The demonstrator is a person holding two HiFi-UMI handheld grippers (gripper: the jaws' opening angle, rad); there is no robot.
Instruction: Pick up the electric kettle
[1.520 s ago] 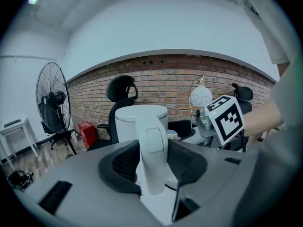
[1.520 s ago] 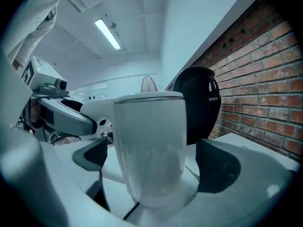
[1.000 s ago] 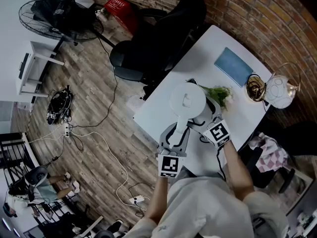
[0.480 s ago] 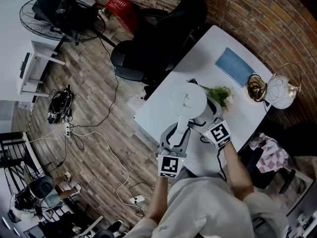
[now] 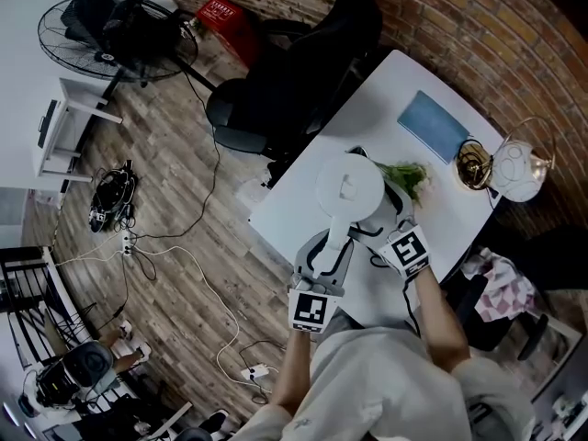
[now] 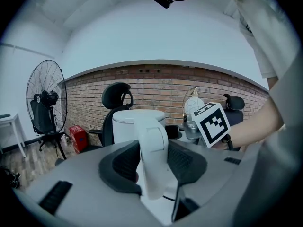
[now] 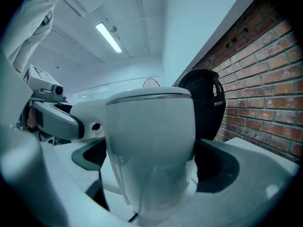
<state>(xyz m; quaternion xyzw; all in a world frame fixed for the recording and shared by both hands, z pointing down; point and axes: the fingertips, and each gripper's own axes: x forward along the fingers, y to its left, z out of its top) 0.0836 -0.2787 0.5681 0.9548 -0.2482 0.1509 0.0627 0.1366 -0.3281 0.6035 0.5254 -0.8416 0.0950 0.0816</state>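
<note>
The white electric kettle (image 5: pixel 349 186) is above the near-left part of the white table (image 5: pixel 386 90), lid up. Its handle (image 5: pixel 333 239) points toward me. My left gripper (image 5: pixel 331 244) is shut on that handle; in the left gripper view the dark pads (image 6: pixel 120 163) press both sides of the handle (image 6: pixel 154 155). My right gripper (image 5: pixel 381 214) comes in from the right side. In the right gripper view the kettle body (image 7: pixel 151 141) fills the gap between the jaws, and my right gripper (image 7: pixel 151 169) hugs it on both sides. The kettle's base is hidden.
On the table behind the kettle lie a green leafy bunch (image 5: pixel 406 175), a blue pad (image 5: pixel 434 123), a round dark dish (image 5: pixel 474 163) and a glass vessel (image 5: pixel 516 165). A black office chair (image 5: pixel 294 72) stands at the table's far-left side. A fan (image 5: pixel 101 35) and cables (image 5: pixel 156 246) are on the wooden floor.
</note>
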